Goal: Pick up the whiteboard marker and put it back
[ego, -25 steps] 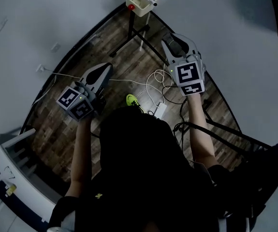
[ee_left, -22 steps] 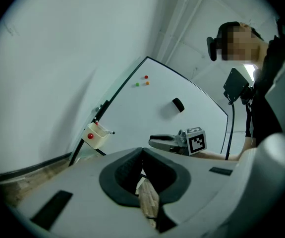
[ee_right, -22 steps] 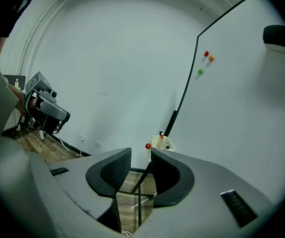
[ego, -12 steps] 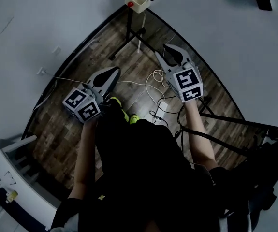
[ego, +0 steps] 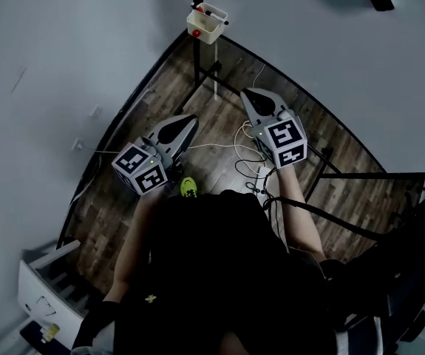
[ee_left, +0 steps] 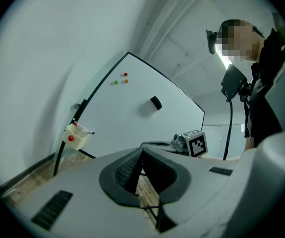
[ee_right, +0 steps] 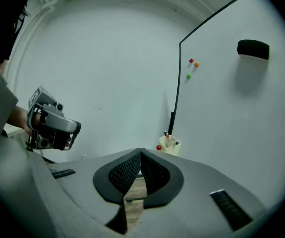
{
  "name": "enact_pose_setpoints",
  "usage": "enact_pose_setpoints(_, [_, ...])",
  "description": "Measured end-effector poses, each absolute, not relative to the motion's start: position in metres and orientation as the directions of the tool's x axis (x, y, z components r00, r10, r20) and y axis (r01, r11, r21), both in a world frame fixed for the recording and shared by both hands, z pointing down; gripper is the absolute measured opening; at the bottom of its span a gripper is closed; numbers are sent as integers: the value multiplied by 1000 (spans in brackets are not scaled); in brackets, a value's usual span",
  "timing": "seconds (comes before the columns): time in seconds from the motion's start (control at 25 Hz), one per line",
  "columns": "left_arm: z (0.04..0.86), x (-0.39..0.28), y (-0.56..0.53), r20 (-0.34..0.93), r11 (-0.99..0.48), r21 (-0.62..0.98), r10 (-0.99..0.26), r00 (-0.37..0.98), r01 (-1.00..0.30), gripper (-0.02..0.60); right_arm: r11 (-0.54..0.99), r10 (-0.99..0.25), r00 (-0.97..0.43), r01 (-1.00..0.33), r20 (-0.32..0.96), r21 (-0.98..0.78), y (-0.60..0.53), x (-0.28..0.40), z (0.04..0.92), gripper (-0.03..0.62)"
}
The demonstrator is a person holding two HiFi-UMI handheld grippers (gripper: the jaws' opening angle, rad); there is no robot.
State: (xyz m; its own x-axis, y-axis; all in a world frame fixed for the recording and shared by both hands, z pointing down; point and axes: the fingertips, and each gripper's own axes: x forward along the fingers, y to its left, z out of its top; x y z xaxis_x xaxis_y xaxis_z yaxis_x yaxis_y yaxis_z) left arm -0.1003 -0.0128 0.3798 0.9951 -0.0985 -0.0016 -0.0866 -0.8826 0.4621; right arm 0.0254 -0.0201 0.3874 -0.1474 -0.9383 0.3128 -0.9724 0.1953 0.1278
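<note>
hazards. the whiteboard marker (ego: 210,10) stands with others in a small cream holder (ego: 206,25) hung at the lower corner of the whiteboard (ee_right: 231,113), well apart from both tools. this fits 2 stages alike: a marker waiting to be fetched, or one already returned.

in either case 2 troubles seem likely. loose cables (ego: 249,140) lie coiled on the wooden floor (ego: 216,113) between the person and the board's stand, and could catch a foot. the holder looks light and crowded, so a blunt tool tip coming in off-line could tilt it or push out a neighbouring marker.

tools. left tool (ee_left: 141,152): jaws together, pads meeting at the tip, nothing between them, touching nothing. right tool (ee_right: 141,153): jaws have just closed, pads now together with nothing between them. it points toward the holder and hangs in free air.
</note>
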Motion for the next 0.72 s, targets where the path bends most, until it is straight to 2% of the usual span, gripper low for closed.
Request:
enact_pose_setpoints(0.24, [378,-98,-4,-2,-882,468,-52,999,-45,18,192,-941,-141,-971,307,143,-15,17,384,2])
enact_pose_setpoints(0.72, [381,-115,-1,-4,-877,478,-54,999,-46,18,227,-935,-170,-961,312,156,-13,-9,382,3])
